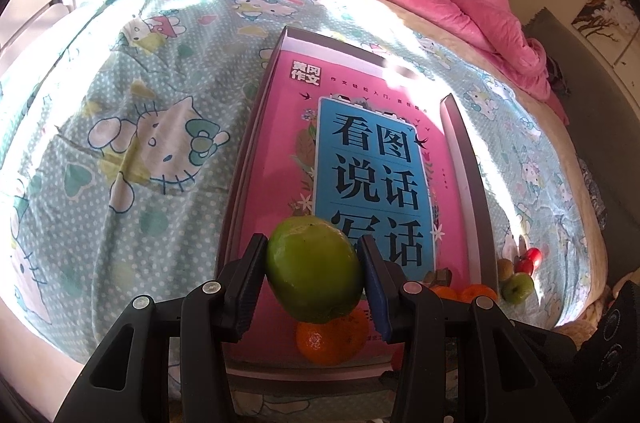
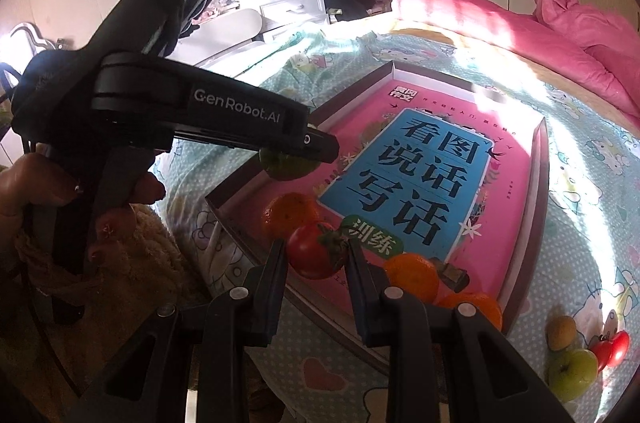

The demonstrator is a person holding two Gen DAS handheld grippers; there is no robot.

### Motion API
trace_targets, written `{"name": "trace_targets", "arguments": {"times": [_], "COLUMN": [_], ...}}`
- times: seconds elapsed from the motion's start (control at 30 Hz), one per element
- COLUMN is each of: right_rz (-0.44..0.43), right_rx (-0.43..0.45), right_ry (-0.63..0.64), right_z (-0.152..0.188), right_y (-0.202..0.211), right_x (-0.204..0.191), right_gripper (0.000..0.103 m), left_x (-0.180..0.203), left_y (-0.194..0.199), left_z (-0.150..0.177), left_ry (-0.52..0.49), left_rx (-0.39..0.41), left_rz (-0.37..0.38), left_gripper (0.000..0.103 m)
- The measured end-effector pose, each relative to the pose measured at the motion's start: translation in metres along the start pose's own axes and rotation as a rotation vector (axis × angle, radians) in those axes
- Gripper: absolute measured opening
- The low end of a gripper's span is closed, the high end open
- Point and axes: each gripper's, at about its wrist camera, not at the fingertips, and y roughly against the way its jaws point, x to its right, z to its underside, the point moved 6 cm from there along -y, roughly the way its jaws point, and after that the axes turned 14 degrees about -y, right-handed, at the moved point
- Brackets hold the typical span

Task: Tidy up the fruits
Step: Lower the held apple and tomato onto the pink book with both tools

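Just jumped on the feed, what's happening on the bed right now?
A person is sorting fruit into a shallow box lined with a pink book cover. The left gripper is shut on a green fruit over the box, above an orange already inside. The right gripper is shut on a red tomato at the box's near edge. A green apple and small fruits wait on the sheet outside.

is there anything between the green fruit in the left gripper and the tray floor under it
Mostly no: the green fruit sits clamped above the tray, with open pink floor ahead. Only an orange lies almost directly beneath it, near the tray's close edge.
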Motion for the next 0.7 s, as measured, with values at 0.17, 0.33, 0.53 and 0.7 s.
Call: {"name": "trace_targets", "arguments": {"times": [0.17,0.33,0.53,0.7], "right_rz": [0.002,-0.004,-0.010,-0.022], "right_rx": [-0.028,-0.043,-0.066,-0.085], "right_ry": [0.016,0.000,-0.032,-0.065], "right_z": [0.004,0.002,0.000,-0.002], "right_y": [-0.008,-0.014,-0.018,-0.020], "right_x": [-0.002,0.000,0.004,0.008], "right_gripper": [0.030,0.030,0.030,0.030], "left_x": [0.002,0.005,0.004,0.004], "left_y": [-0.003,-0.007,-0.009,-0.009], "left_z": [-0.001,0.000,0.001,0.001], "left_ry": [-0.006,-0.020,-0.018,-0.018], "left_rx": [-0.007,-0.018,-0.023,-0.025], "left_rz": [0.010,0.002,-0.001,-0.002], "left_gripper": [0.048,0.048,0.048,0.048]}}
